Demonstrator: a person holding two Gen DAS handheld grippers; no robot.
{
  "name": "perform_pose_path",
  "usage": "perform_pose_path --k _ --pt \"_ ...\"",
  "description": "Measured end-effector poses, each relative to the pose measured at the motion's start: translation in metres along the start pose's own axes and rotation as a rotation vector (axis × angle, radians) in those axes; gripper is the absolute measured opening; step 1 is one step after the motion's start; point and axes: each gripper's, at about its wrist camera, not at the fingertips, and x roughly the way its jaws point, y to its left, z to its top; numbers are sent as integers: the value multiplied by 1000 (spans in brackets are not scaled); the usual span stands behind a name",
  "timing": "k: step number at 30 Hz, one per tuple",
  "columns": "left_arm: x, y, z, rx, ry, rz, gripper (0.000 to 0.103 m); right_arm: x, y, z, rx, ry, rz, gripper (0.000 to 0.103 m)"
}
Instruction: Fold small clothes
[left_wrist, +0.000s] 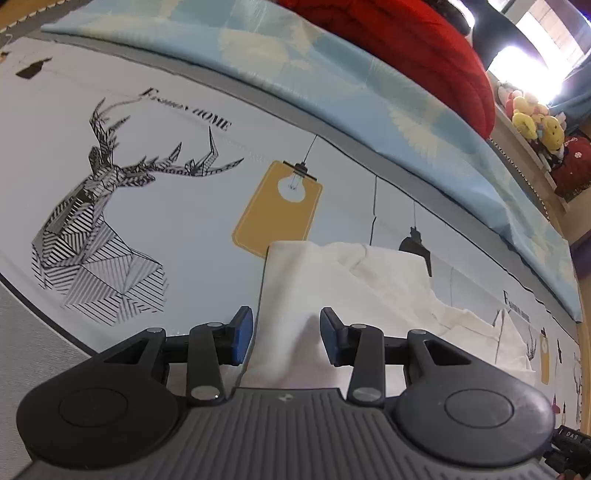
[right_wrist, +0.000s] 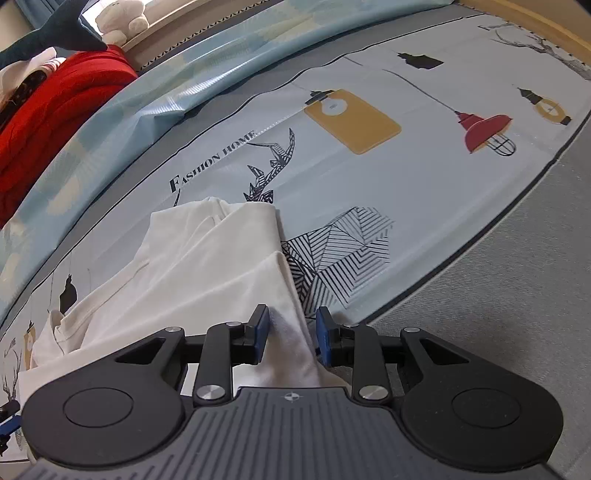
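- Left gripper (left_wrist: 286, 338), bottom centre of its view: jaws apart, a raised fold of the white garment (left_wrist: 332, 288) between them, pads not pressing it.
- Right gripper (right_wrist: 291, 338), bottom centre of its view: jaws apart, white cloth bunched between them; whether the pads touch it cannot be told.
- White garment (right_wrist: 207, 254): partly folded, rumpled, lying on the printed cloth (left_wrist: 177, 206).
- Printed cloth (right_wrist: 424, 173): deer and lamp pictures.
- Blue sheet (left_wrist: 332, 74) and red blanket (left_wrist: 424, 48): upper part of the left view.

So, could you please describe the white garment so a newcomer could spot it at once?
On the printed sheet with the deer and lamp drawings lies a white garment, partly folded, beside the striped deer print. It is the only plain white cloth there.
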Motion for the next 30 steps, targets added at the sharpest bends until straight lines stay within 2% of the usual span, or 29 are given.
perform_pose_path --k 5,7,9,12,13,14,15,17,19,21,22,24,25,28,30 --pt "7 -7 3 42 -27 4 43 10 10 2 -35 9 -18 30" --pt "12 -8 4 60 -28 18 39 12 12 3 -42 8 -24 31" --pt "15 -8 3 77 -17 13 13 15 14 4 -47 8 -31 32" --pt "12 -7 5 88 -40 -5 4 17 18 4 -65 -1 -38 30" --pt "8 -6 5 84 -64 -3 3 17 20 3 -83 -10 -38 26" --pt "4 -5 6 74 -91 -6 3 15 22 3 -97 -25 -35 10" --pt "-1 -4 6 59 -114 -11 3 11 24 4 -99 -55 -18 8" --pt "-10 -2 8 46 -166 -6 3 1 26 6 -71 -122 61 7" --pt "-15 0 11 40 -197 9 3 -10 34 6 -104 -207 114 7" --pt "-14 4 14 34 -180 21 3 -19 42 5 -157 -285 124 7" --pt "-13 5 15 38 -163 40 3 -19 46 6 -185 -296 96 8" --pt "-15 9 17 23 -148 77 7 -10 48 7 -220 -239 -22 22" --pt "-18 11 19 18 -148 64 7 -4 43 7 -195 -202 -70 23" --pt "-30 6 21 43 -135 -13 7 0 24 10 -60 -139 -56 23" --pt "-33 -1 20 79 -99 -71 11 -4 22 11 -60 -140 -37 23"
